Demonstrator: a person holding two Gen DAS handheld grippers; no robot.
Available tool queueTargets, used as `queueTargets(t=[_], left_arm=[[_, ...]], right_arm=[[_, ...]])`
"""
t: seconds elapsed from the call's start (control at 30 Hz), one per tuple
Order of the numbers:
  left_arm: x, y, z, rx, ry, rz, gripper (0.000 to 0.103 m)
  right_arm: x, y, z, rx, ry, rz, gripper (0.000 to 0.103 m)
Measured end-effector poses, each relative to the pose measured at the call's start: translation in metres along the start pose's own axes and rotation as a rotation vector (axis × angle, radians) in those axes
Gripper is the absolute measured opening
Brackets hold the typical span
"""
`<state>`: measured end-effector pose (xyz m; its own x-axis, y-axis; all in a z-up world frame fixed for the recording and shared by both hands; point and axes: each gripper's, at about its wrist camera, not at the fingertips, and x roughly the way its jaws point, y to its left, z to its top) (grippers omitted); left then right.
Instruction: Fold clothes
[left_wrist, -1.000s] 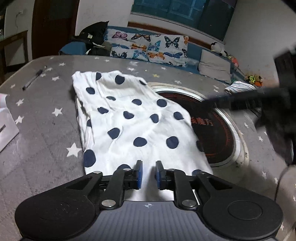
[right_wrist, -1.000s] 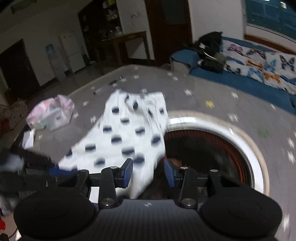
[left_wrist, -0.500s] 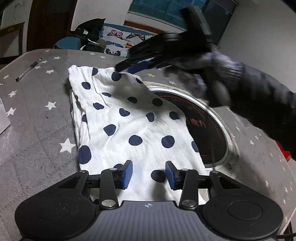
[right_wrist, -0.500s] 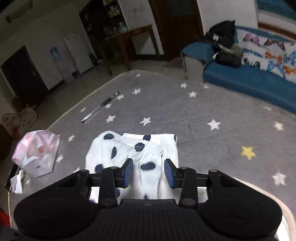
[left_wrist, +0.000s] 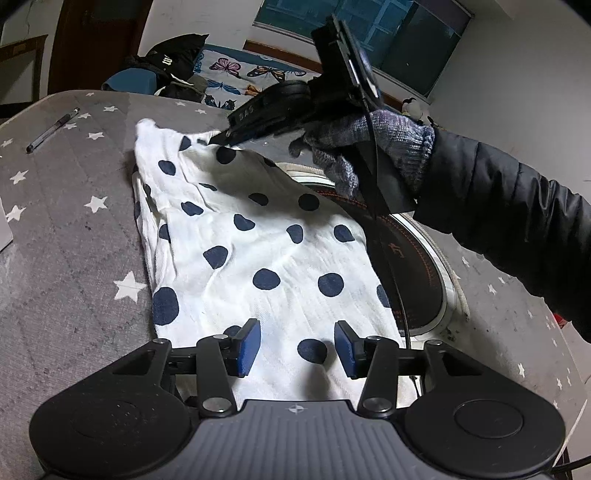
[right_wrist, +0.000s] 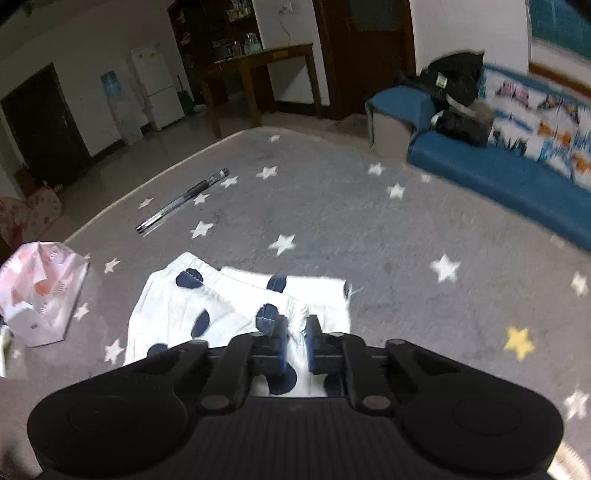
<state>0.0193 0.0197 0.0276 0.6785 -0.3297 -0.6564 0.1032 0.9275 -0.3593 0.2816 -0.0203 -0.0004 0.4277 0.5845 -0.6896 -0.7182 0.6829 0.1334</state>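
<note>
A white garment with navy dots (left_wrist: 258, 251) lies flat on the grey star-patterned table cover (left_wrist: 66, 236). My left gripper (left_wrist: 297, 349) hovers open over its near hem, blue pads wide apart with cloth showing between them. At the far end, my right gripper (left_wrist: 221, 138), held by a gloved hand (left_wrist: 369, 140), pinches the garment's far edge. In the right wrist view my right gripper (right_wrist: 295, 332) is shut on the elastic waistband edge of the dotted garment (right_wrist: 207, 306).
A round black-and-white induction cooktop (left_wrist: 421, 273) is set in the table, partly under the garment. A pen (right_wrist: 181, 201) lies to the far left. A pink-white plastic bag (right_wrist: 40, 291) sits at the left edge. A blue sofa (right_wrist: 498, 173) stands beyond.
My left gripper has opened wide over the near hem. My right gripper swung across to the garment's far edge and has shut on the waistband.
</note>
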Motion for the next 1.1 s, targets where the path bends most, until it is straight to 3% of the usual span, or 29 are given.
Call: queueTargets(t=[0.17, 0.33, 0.43, 0.73, 0.93, 1.1], left_arm=[[-0.001, 0.000, -0.001, -0.003, -0.001, -0.003, 0.049], [-0.002, -0.001, -0.002, -0.008, -0.004, -0.006, 0.050], [-0.002, -0.001, -0.002, -0.012, -0.005, -0.007, 0.050], [-0.004, -0.004, 0.001, 0.007, -0.009, 0.023, 0.052], [-0.011, -0.024, 0.008, 0.062, -0.050, 0.015, 0.051], [0.001, -0.051, 0.012, 0.136, -0.036, -0.006, 0.050]], right_arm=[[-0.003, 0.002, 0.012, -0.039, -0.049, -0.051, 0.007], [0.016, -0.004, 0.010, -0.044, 0.007, -0.077, 0.010], [-0.002, -0.011, 0.010, -0.010, 0.002, -0.039, 0.013], [-0.081, -0.033, -0.023, 0.006, 0.080, -0.053, 0.021], [-0.121, -0.029, -0.086, 0.001, 0.171, -0.037, 0.021], [-0.141, -0.013, -0.126, -0.007, 0.158, 0.027, 0.021]])
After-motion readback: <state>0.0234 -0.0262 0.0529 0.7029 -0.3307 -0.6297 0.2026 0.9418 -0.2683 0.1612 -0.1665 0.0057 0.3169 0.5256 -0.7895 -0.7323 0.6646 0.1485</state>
